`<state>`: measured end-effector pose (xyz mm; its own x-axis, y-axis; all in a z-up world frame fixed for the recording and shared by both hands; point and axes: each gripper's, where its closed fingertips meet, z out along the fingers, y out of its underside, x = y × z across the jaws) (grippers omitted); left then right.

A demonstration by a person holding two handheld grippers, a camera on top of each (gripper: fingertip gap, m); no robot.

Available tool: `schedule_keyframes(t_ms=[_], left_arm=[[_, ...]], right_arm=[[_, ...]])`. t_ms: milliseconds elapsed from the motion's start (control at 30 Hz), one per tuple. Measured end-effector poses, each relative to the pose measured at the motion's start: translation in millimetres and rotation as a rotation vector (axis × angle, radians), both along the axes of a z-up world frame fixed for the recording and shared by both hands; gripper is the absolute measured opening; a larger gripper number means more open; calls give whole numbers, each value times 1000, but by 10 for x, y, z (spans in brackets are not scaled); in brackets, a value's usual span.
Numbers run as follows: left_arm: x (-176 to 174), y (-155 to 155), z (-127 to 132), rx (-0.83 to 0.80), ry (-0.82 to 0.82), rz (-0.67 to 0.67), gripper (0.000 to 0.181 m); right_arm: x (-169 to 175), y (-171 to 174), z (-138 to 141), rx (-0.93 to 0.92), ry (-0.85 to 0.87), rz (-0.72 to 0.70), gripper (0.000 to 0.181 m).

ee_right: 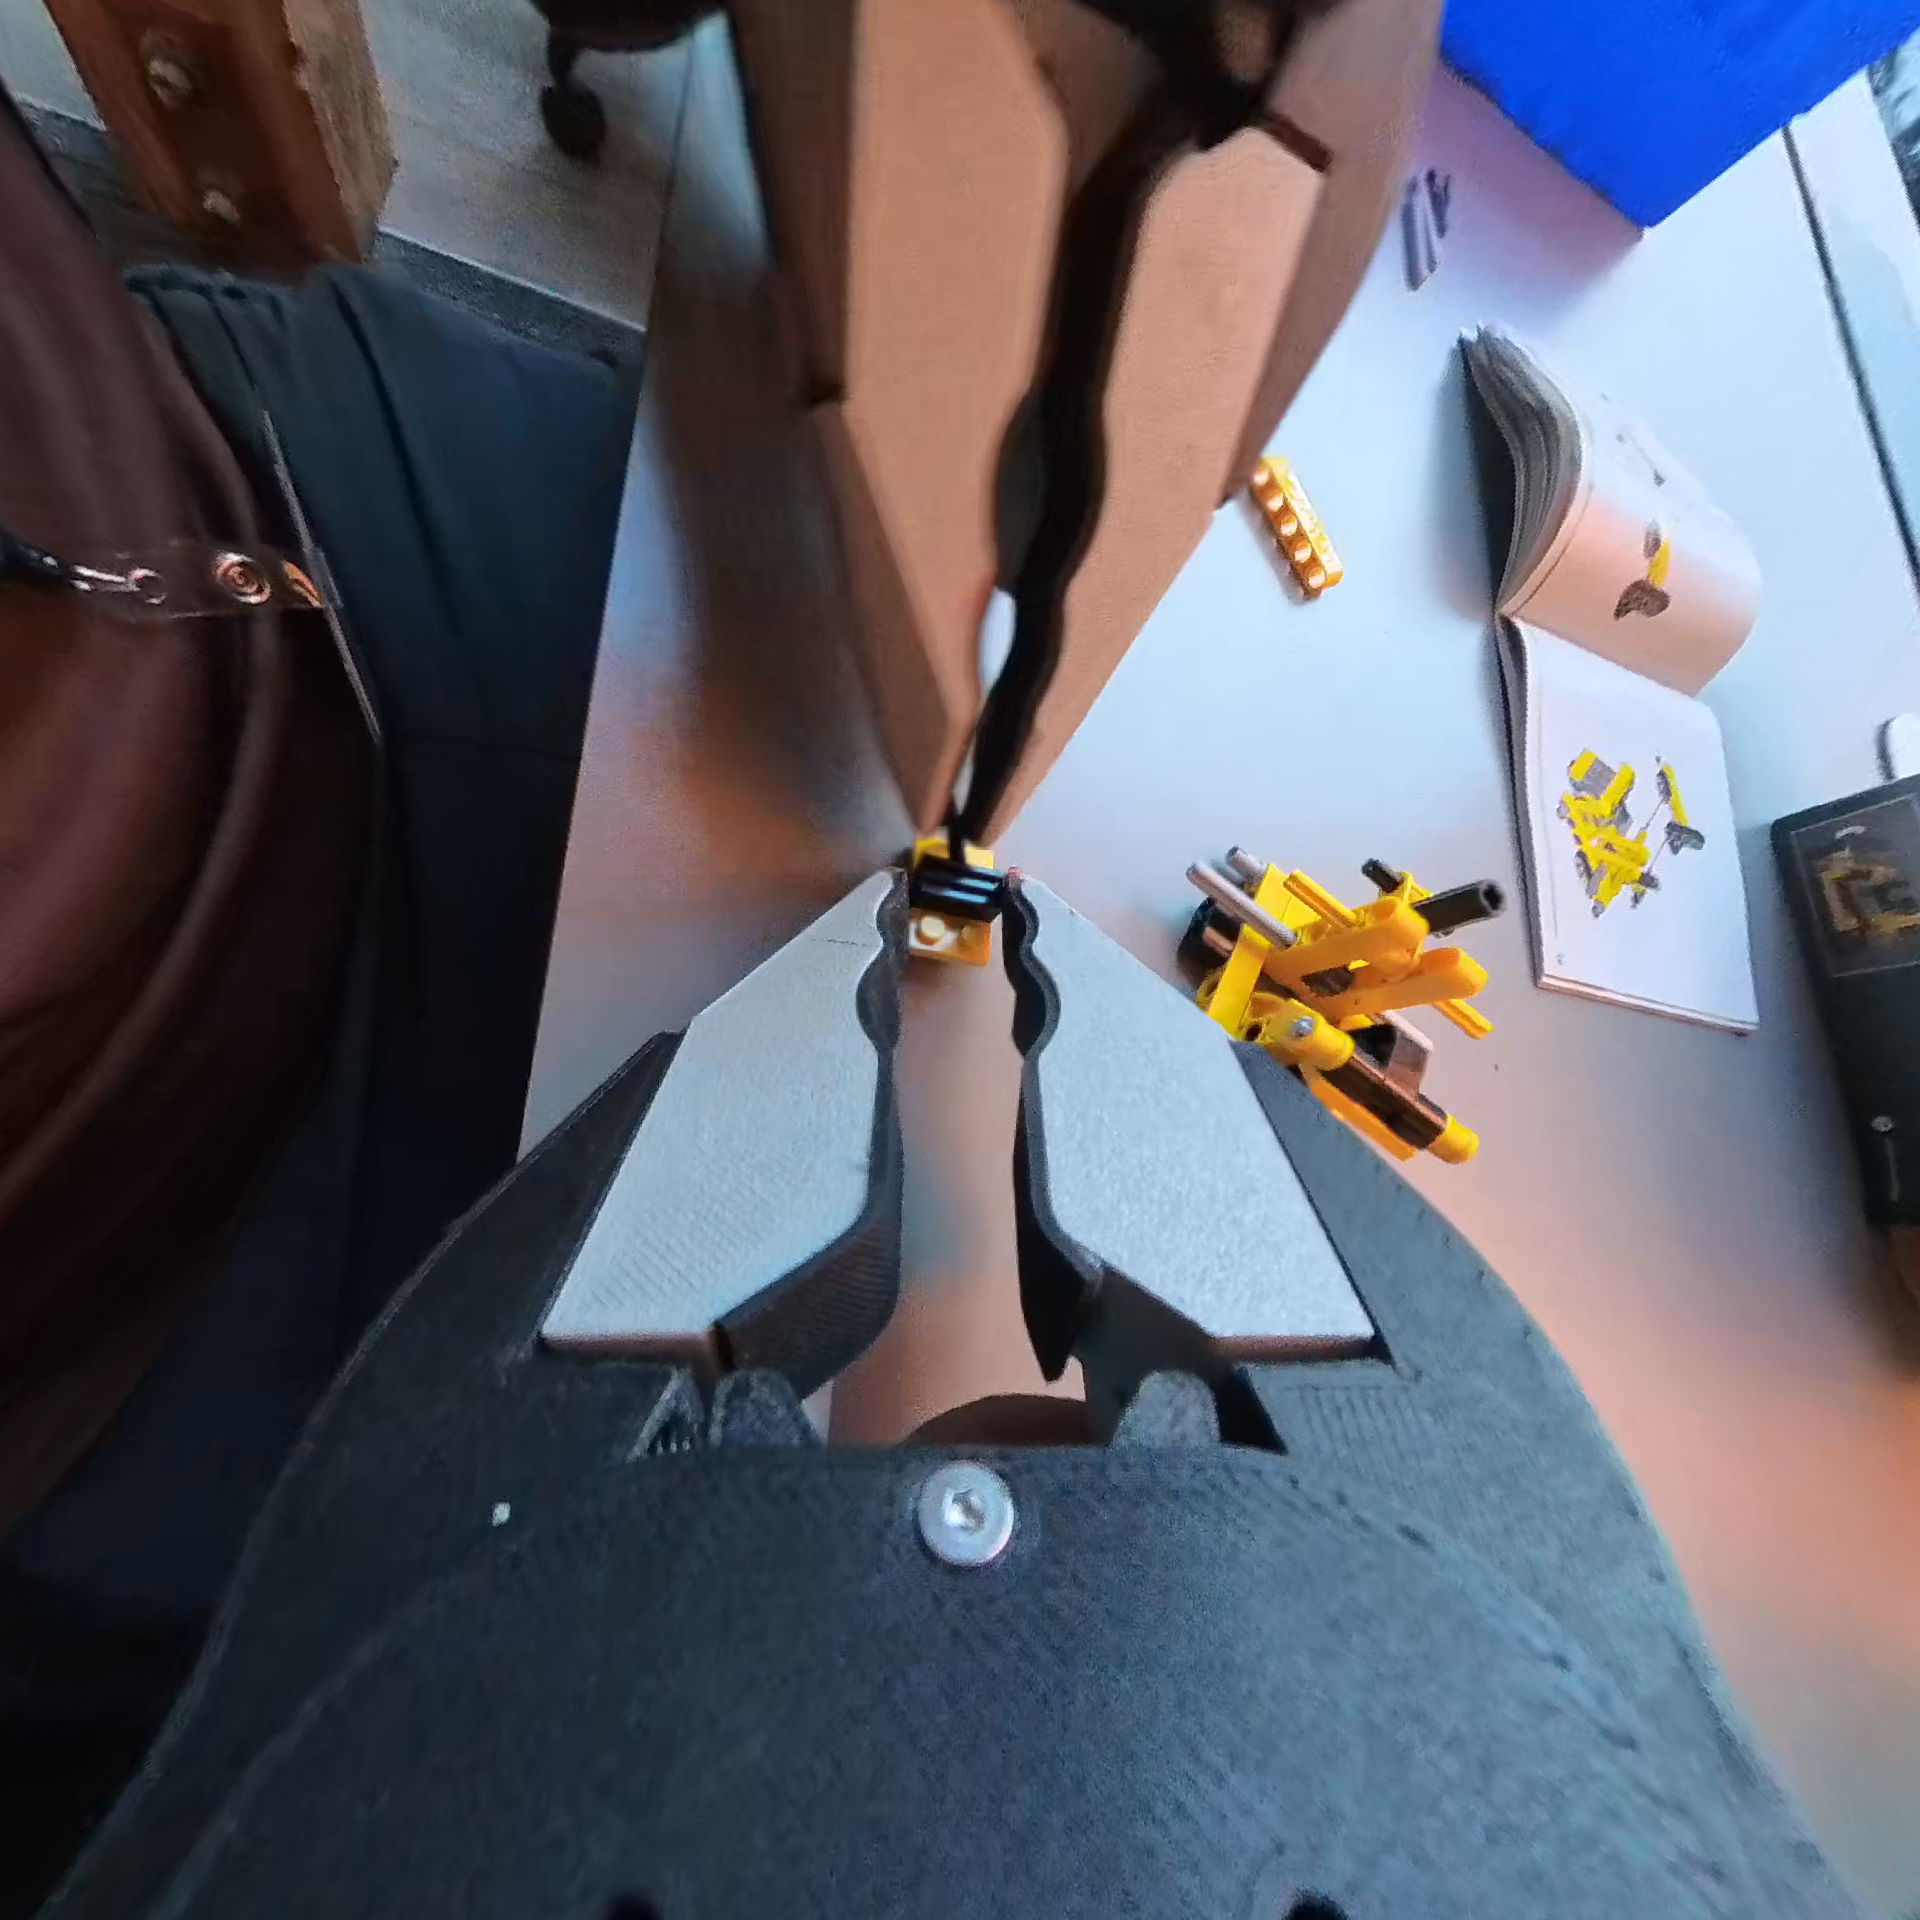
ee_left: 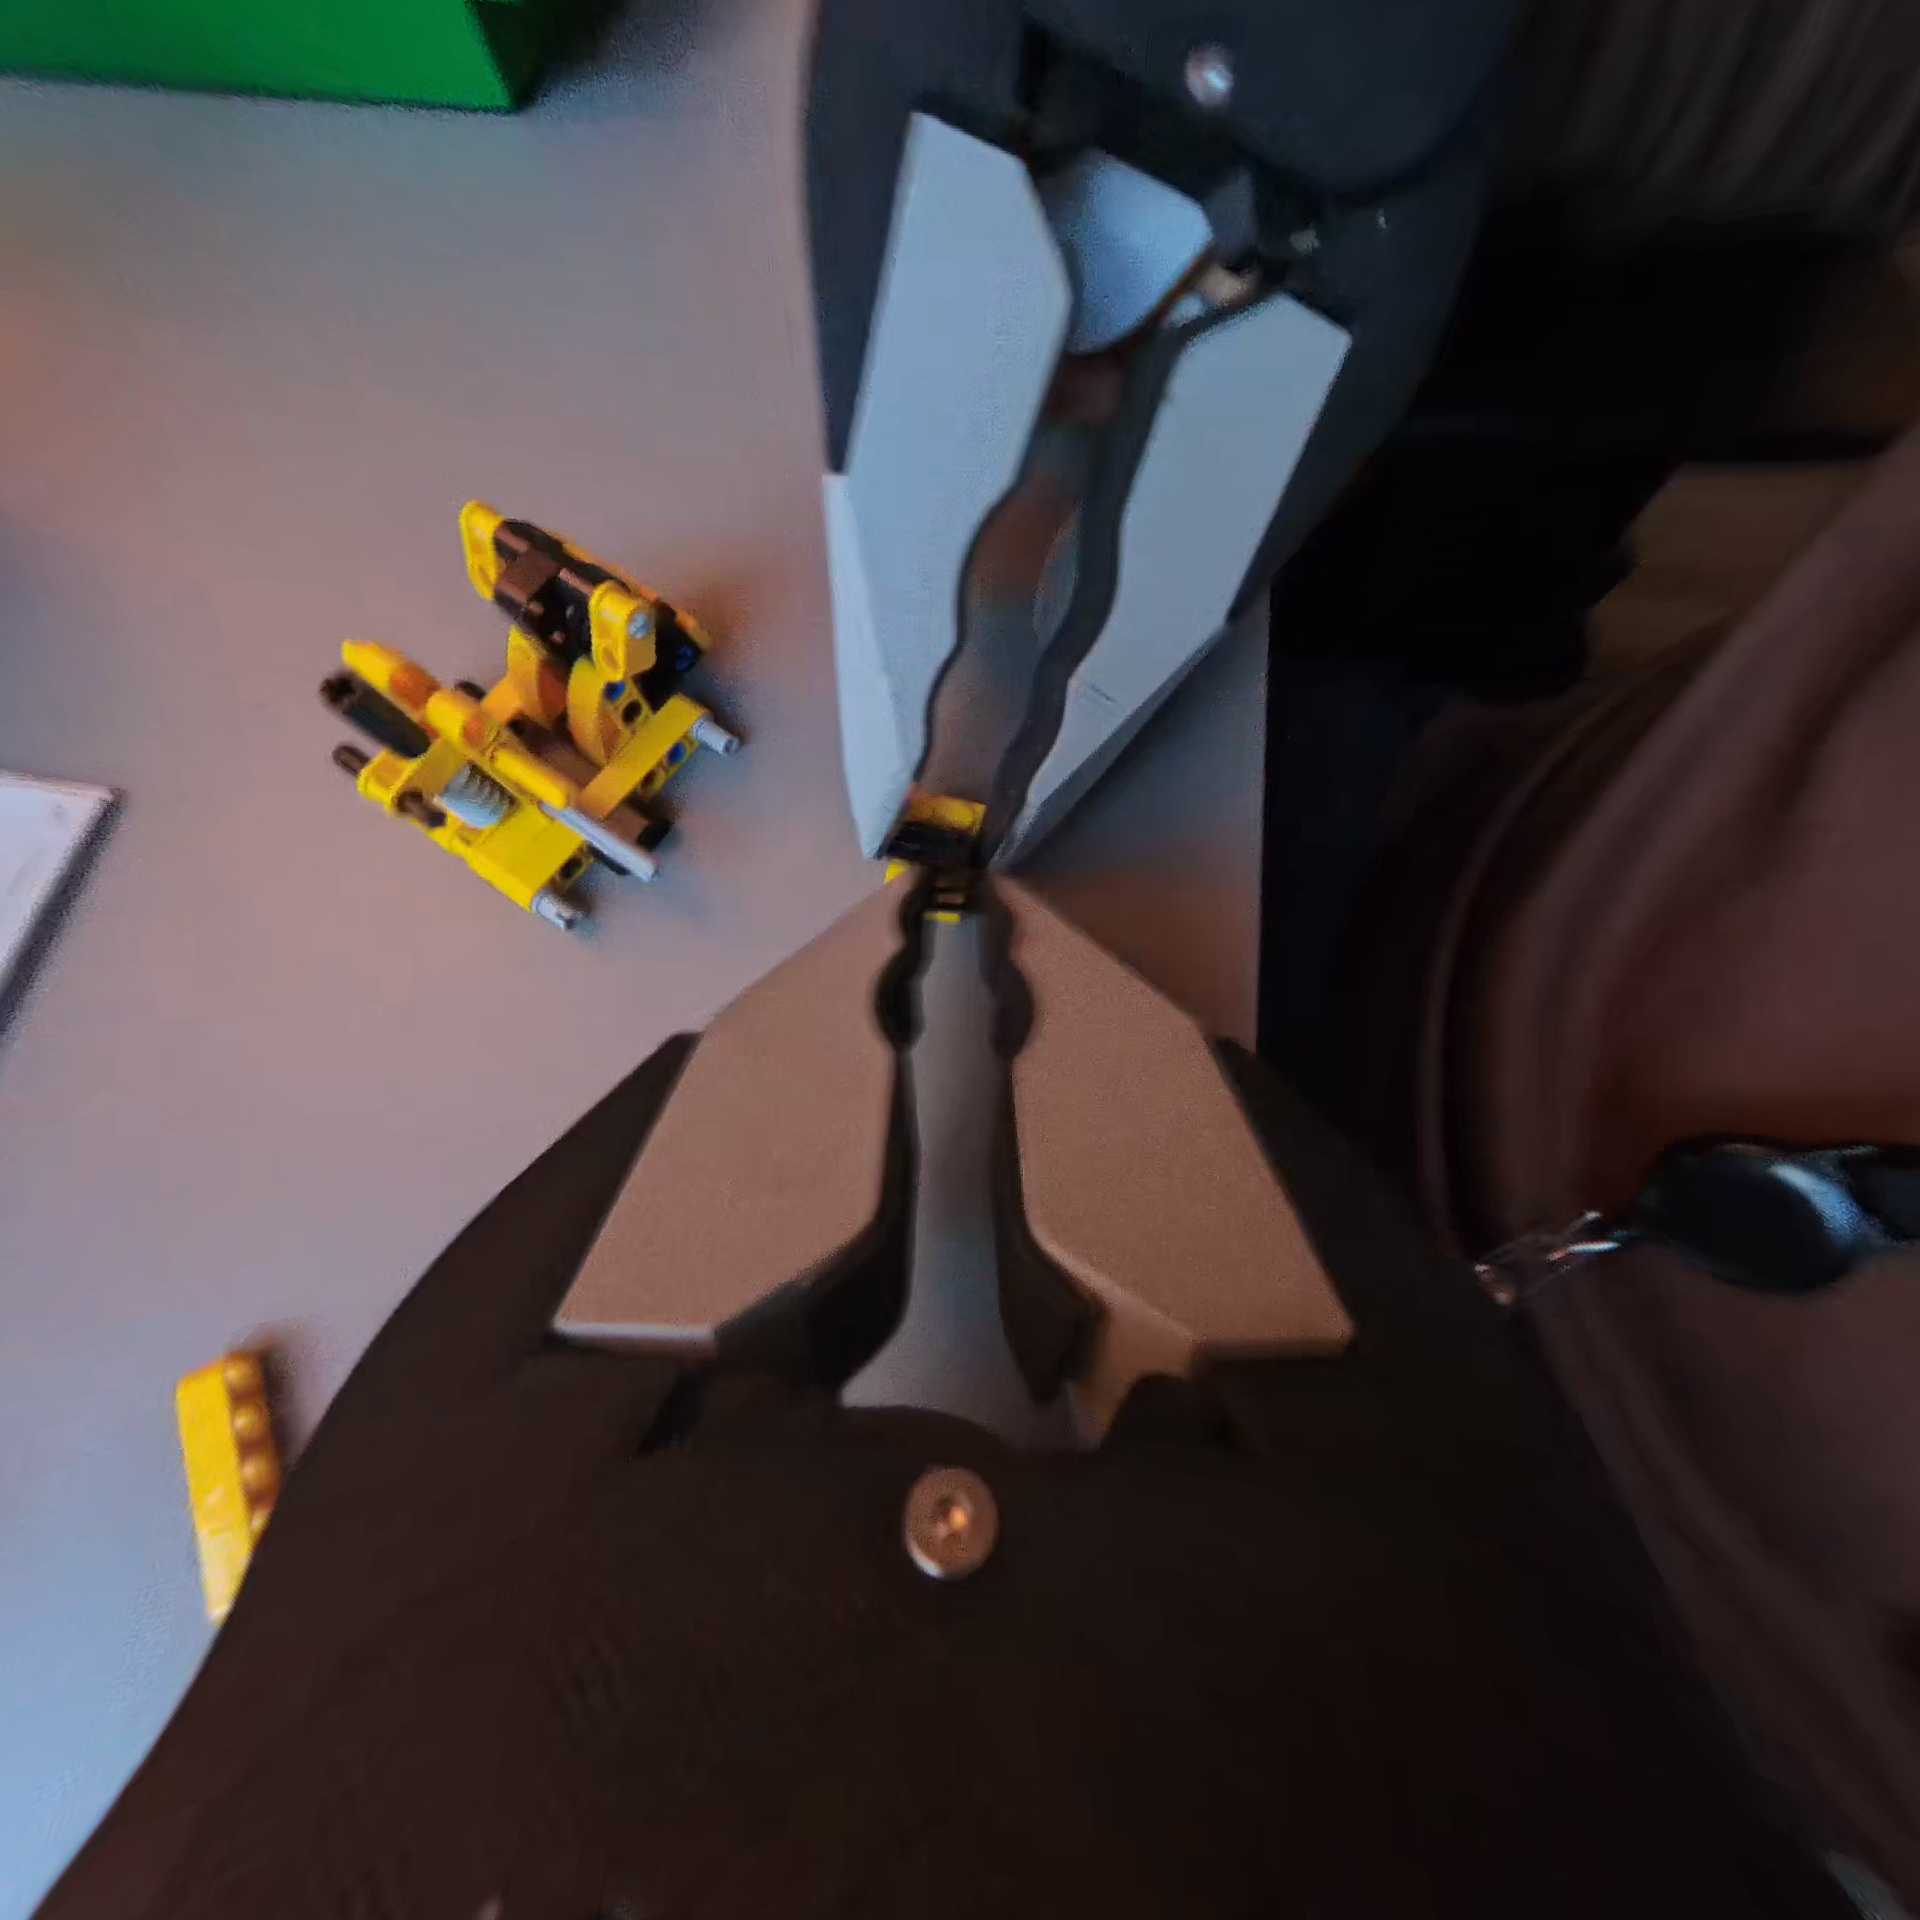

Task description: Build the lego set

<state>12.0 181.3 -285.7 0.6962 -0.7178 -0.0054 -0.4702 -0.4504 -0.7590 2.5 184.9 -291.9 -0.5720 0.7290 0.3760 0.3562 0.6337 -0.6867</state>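
Right wrist view shows both claws, right claw point(ee_right: 951, 899) and left claw point(ee_right: 961, 821), clamped tip-to-tip on one small yellow-and-black brick stack point(ee_right: 948, 914); press squarely, without twisting.

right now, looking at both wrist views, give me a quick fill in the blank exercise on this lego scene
1. The left gripper and the right gripper meet tip to tip on a small yellow and ____ lego piece.
2. The partly built lego model lies on the ____.
3. The instruction booklet lies ____.
4. The loose yellow lego brick lies ____ from the model.

Missing words: black; table; open; apart
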Motion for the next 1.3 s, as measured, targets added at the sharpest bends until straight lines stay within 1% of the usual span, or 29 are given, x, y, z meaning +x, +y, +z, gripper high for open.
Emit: schedule_keyframes(t_ms=[33, 100, 167, 267, 300, 367, 533, 600, 667, 833, 900, 1000, 1067, 1133, 1167, 1233, 1300], left_arm=[[-18, 22, 65, -13, -73, 16, 0], [-60, 40, 157, -45, -178, 30, 0], [-111, 49, 158, -42, -178, 38, 0], [-98, 34, 89, 10, -75, 14, 0], [-85, 36, 74, 52, -17, 3, 0], [-118, 97, 52, 171, 150, 10, 0], [-95, 154, 57, 357, 412, -10, 0], [-72, 140, 20, 395, 477, -37, 0], [-69, 132, -20, 399, 503, -36, 1], [-59, 106, -18, 368, 457, -17, 2], [-10, 62, 16, 363, 422, -26, 15], [19, 36, 9, 357, 403, -22, 27], [16, 38, -2, 353, 387, -17, 25], [-10, 15, 19, 320, 340, -11, 32], [-34, 8, 49, 302, 304, -3, 33], [-132, 21, 105, 276, 261, 19, 31], [-241, 35, 73, 219, 262, 22, 31]], right_arm=[[2, -4, 2, 18, 13, 12, 14], [1, -9, 8, 41, 34, 24, 15], [-1, -8, 8, 38, 35, 24, 15], [-15, 23, 9, 37, 35, 10, 15], [-18, 32, 9, 40, 37, 7, 15], [-18, 39, 9, 37, 34, 5, 15], [-11, 41, 6, 14, 16, 4, 15], [-2, 43, 3, -1, 4, 4, 15], [14, 34, 1, -18, -9, 13, 15], [22, 32, 0, -31, -19, 17, 15], [23, 32, 0, -32, -20, 18, 15], [24, 31, 0, -36, -22, 19, 15], [26, 33, 0, -40, -26, 20, 15], [29, 48, 1, -34, -21, 16, 15], [31, 60, 2, -28, -16, 14, 15], [41, 80, 3, -21, -9, 14, 15], [51, 85, 5, -27, -12, 18, 16]])
